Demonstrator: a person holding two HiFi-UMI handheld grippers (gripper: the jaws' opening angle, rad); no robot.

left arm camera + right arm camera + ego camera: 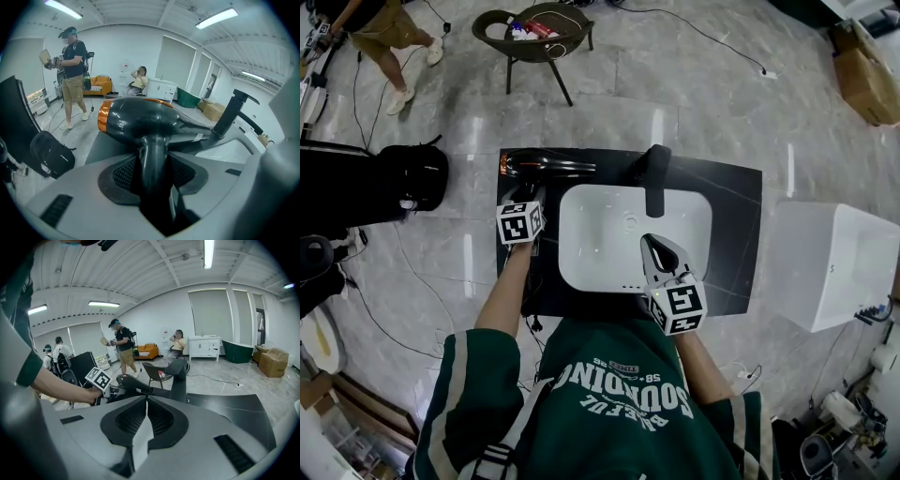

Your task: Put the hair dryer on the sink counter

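We hold the black hair dryer [546, 166] by its handle in our left hand-held gripper [152, 164] over the tabletop [736, 225], back-left of the white basin [581, 253], with our right hand-held gripper [146, 401] closed and empty at the basin's front.

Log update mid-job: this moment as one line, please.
left tongs: shut on hair dryer handle | hair dryer: over counter, back-left of basin | right tongs: shut, empty, over basin

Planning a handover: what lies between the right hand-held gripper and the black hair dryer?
Only the white rectangular sink basin, per the head view; the black faucet stands aside.
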